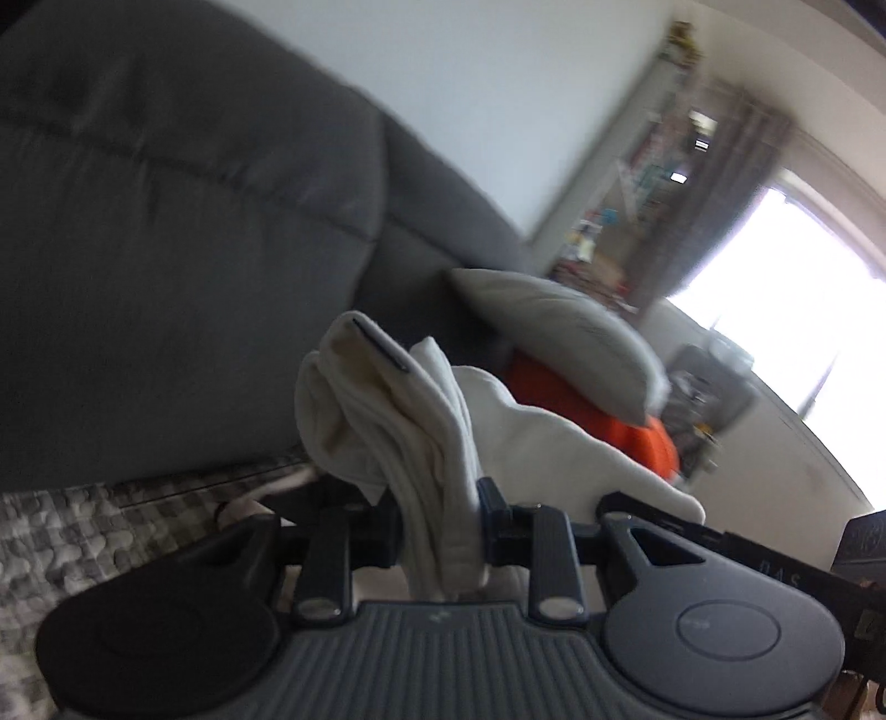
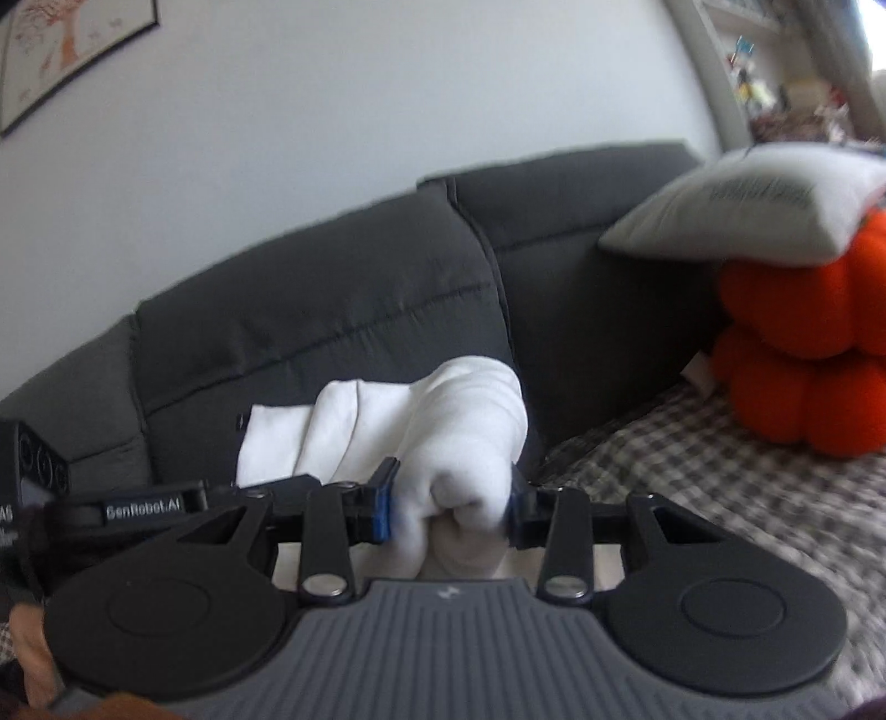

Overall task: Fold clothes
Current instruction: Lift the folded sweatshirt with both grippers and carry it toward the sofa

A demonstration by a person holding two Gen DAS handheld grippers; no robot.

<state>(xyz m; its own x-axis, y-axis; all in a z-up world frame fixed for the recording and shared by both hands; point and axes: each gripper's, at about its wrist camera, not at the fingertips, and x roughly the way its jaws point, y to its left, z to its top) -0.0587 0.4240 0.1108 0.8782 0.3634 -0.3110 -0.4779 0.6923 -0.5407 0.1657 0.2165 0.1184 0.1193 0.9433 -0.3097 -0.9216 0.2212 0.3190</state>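
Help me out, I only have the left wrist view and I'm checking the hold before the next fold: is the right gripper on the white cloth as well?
Observer: Yes. The right gripper is shut on a bunched part of the white garment.
Operator: Anything on the wall behind the sofa?
Observer: A framed picture hangs at the upper left of the right wrist view.
Operator: What covers the seat?
Observer: A grey checked cover lies on the seat below the orange cushion.
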